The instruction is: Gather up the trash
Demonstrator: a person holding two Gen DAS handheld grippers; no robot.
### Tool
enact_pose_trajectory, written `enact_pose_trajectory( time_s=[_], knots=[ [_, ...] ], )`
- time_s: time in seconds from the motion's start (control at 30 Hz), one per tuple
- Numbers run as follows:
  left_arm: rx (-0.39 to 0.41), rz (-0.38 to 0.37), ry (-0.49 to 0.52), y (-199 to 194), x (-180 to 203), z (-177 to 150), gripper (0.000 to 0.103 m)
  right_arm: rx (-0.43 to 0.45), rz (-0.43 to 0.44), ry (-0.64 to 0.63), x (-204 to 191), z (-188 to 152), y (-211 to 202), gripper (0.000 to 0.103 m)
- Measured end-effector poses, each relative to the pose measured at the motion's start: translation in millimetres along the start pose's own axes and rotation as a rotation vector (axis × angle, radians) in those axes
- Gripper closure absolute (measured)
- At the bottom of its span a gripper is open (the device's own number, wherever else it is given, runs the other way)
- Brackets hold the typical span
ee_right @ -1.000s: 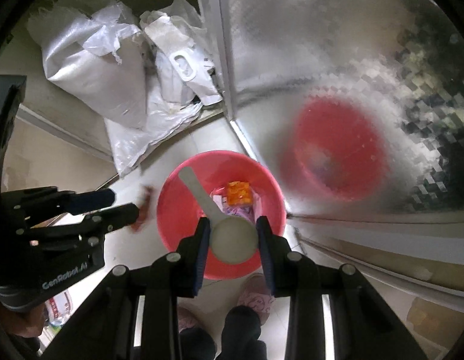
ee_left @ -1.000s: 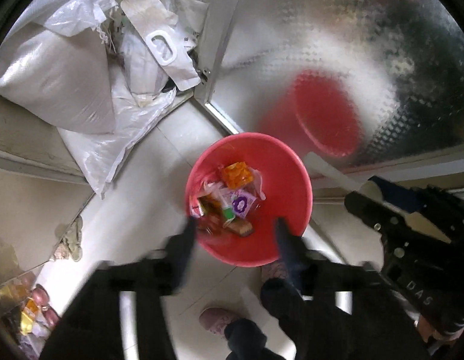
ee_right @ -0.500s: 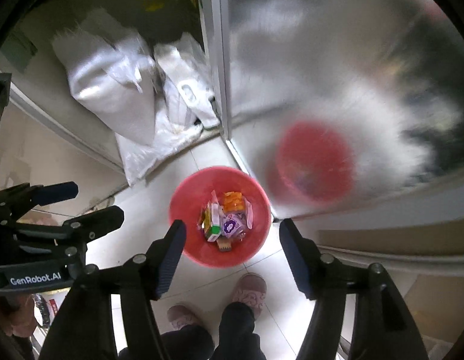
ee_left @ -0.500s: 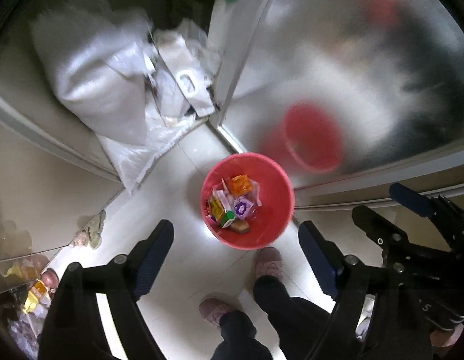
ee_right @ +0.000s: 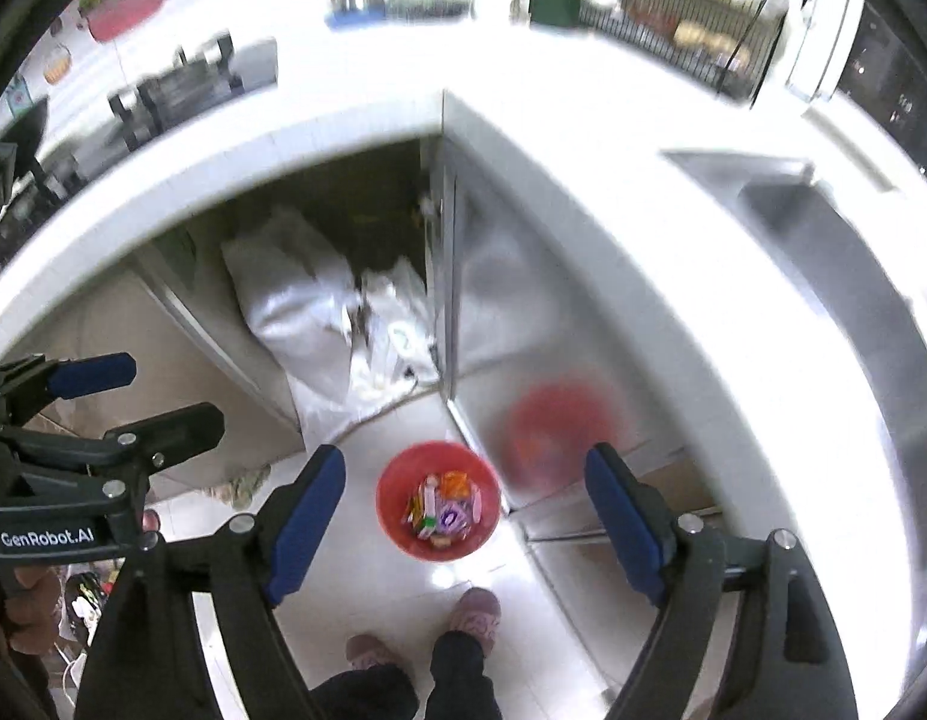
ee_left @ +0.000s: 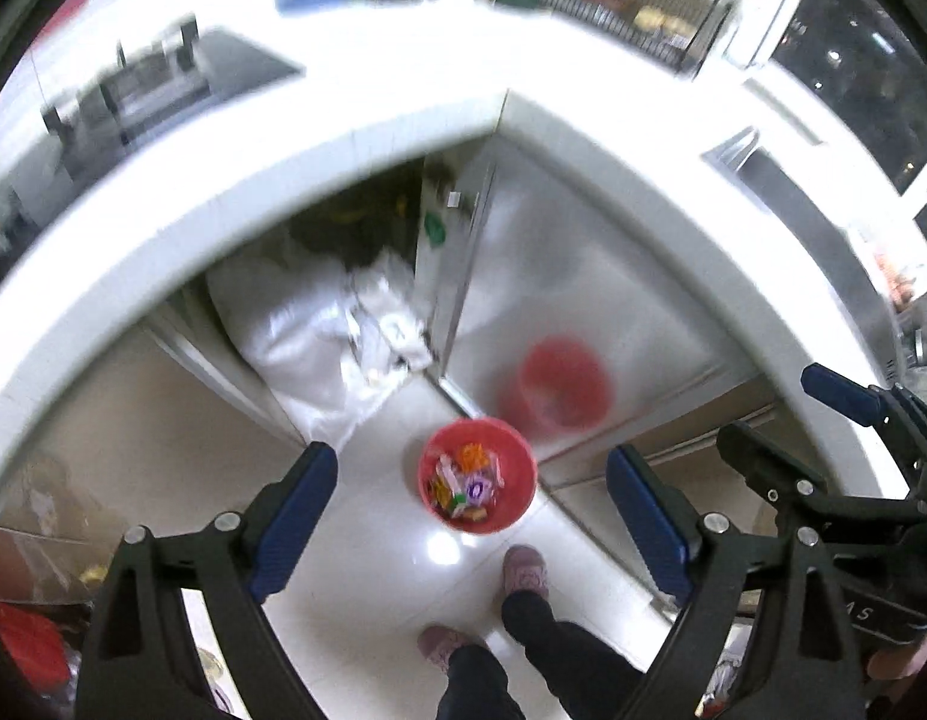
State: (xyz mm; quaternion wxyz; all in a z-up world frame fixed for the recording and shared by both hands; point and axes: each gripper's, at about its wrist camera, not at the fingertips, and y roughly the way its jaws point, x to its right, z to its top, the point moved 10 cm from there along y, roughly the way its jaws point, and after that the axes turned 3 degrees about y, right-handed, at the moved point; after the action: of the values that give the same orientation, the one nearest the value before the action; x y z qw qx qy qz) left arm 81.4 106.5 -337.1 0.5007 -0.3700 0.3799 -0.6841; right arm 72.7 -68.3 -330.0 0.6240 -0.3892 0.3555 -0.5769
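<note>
Red bin (ee_left: 476, 483) of wrappers on the floor, far below both claws; left gripper (ee_left: 469, 504) and right gripper (ee_right: 466, 507) just spread apart, nothing between them

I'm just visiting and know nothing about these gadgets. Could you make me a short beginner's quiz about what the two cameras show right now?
1. True or false: the red bin on the floor is empty.
2. What stands nearest the bin? A) the person's shoes B) a chair C) a ladder
3. Fill in: the left gripper and the right gripper both have their jaws ____.

Key: 1. False, wrappers lie inside. 2. A. 3. Open, having just been opening, with nothing between them.
</note>
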Motion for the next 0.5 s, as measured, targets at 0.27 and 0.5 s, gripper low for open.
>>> enact_pose_trajectory(
  time_s=[0.27, 0.5],
  knots=[
    [0.141, 0.038, 0.022, -120.2, 16.6, 49.0, 0.000, 0.146, -0.017, 0.025, 15.4, 38.4, -110.5, 0.015],
    [0.264, 0.046, 0.045, -204.7, 43.7, 66.7, 0.000, 0.313, -0.076, 0.030, 29.9, 64.6, -190.1, 0.004]
  ],
)
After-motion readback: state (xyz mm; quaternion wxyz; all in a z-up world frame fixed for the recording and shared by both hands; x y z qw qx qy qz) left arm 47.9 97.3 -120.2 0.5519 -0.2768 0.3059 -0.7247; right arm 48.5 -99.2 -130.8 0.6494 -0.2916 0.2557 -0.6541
